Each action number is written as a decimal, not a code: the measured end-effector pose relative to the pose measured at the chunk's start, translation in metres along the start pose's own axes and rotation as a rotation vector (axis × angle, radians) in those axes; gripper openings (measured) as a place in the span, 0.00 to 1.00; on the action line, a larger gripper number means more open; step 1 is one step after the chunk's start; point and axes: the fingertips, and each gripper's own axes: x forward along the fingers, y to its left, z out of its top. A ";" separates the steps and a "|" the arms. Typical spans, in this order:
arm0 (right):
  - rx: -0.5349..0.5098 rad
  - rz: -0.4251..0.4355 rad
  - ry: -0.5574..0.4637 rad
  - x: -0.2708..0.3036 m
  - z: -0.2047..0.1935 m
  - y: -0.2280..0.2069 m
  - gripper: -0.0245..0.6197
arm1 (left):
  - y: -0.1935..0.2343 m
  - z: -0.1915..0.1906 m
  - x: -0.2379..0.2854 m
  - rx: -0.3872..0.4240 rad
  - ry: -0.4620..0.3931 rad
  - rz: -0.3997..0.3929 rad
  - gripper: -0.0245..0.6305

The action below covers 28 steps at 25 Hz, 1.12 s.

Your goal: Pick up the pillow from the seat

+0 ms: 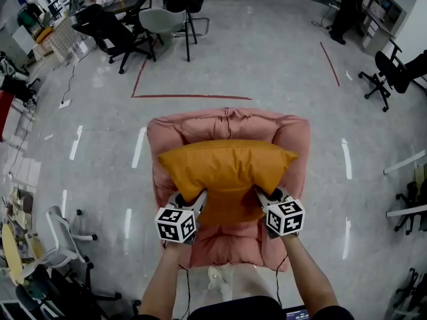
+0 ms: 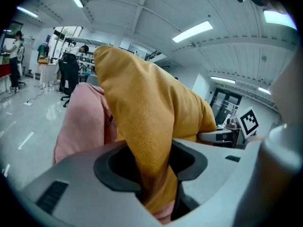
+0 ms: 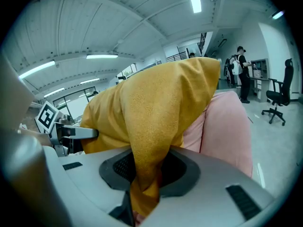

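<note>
You are carrying out the lift step, judging by the grip. The left gripper (image 1: 193, 202) is pinching the near edge of the pillow (image 1: 227, 169) toward its left corner, with orange fabric bunching between the jaws. The right gripper (image 1: 263, 199) is pinching the same edge toward the right corner, and its jaws are likewise pressing on a fold of fabric.

The pillow is sitting over the seat of the pink armchair (image 1: 293, 139), with its far edge lying toward the backrest. No view is showing whether it is clear of the cushion.

Its long axis is running left to right across the chair. Its broad face is pointing up toward you, and its corners are pointing outward to each side.

For the next move, you are likely needing to raise both grippers together at an even rate, keeping the axis level and the pinch firm.
</note>
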 end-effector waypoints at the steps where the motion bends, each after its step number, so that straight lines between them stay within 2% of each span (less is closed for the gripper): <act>1: -0.004 -0.001 -0.008 -0.003 0.003 0.003 0.21 | -0.002 0.002 -0.005 0.002 -0.009 -0.002 0.34; 11: -0.047 -0.007 -0.085 -0.048 0.033 0.038 0.21 | -0.025 0.030 -0.057 0.036 -0.091 -0.018 0.34; 28: -0.101 -0.024 -0.185 -0.135 0.057 0.093 0.21 | -0.078 0.051 -0.146 0.092 -0.195 -0.044 0.34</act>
